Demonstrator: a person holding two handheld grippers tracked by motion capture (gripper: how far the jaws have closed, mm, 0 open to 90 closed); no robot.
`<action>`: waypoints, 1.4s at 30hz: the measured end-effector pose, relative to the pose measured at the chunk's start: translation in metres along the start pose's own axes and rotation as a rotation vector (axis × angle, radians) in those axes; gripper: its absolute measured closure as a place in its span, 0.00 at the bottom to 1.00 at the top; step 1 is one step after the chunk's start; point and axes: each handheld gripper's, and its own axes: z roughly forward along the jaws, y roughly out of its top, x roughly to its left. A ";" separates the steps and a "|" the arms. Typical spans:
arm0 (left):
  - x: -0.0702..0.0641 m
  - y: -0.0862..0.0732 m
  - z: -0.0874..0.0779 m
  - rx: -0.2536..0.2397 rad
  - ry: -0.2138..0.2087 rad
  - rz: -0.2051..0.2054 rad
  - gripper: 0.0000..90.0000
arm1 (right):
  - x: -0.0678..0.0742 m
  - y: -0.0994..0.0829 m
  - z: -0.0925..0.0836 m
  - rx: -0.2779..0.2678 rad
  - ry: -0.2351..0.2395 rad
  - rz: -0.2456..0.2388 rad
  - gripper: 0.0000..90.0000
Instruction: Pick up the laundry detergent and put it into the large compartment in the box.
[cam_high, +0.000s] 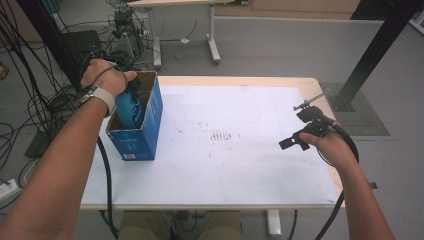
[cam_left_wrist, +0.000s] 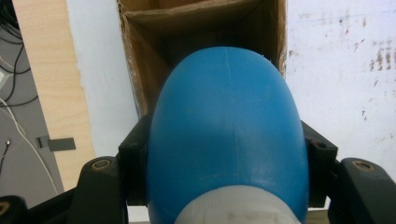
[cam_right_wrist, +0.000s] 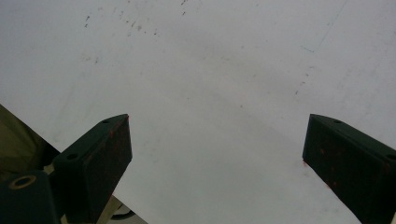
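A blue cardboard box (cam_high: 145, 132) with an open top stands on the white table (cam_high: 240, 165) at its left. My left gripper (cam_high: 131, 92) holds a blue bottle (cam_high: 129, 107) inside the box's opening; in the left gripper view the bottle (cam_left_wrist: 226, 135) bulges between the black jaws, bottom end toward the brown box interior (cam_left_wrist: 154, 51), its white cap end near the lens. My right gripper (cam_high: 295, 141) hovers over the table's right side, open, jaws wide apart with nothing between them (cam_right_wrist: 217, 154).
Faint reddish marks (cam_high: 220, 136) speckle the middle of the white surface. A wooden rim (cam_high: 320, 95) borders the table at the back and right. Cables and black stands crowd the floor at left (cam_high: 45, 105); another table's legs (cam_high: 212, 45) stand behind.
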 end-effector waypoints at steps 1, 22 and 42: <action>0.000 0.000 0.001 -0.001 -0.001 -0.001 0.42 | 0.000 0.000 0.000 0.000 -0.001 -0.002 0.09; -0.001 -0.002 0.026 -0.010 0.006 0.013 0.42 | -0.001 0.000 0.003 0.007 0.001 0.002 0.09; 0.001 0.003 0.048 0.009 -0.004 0.027 0.42 | -0.003 -0.002 0.004 0.018 -0.002 0.016 0.09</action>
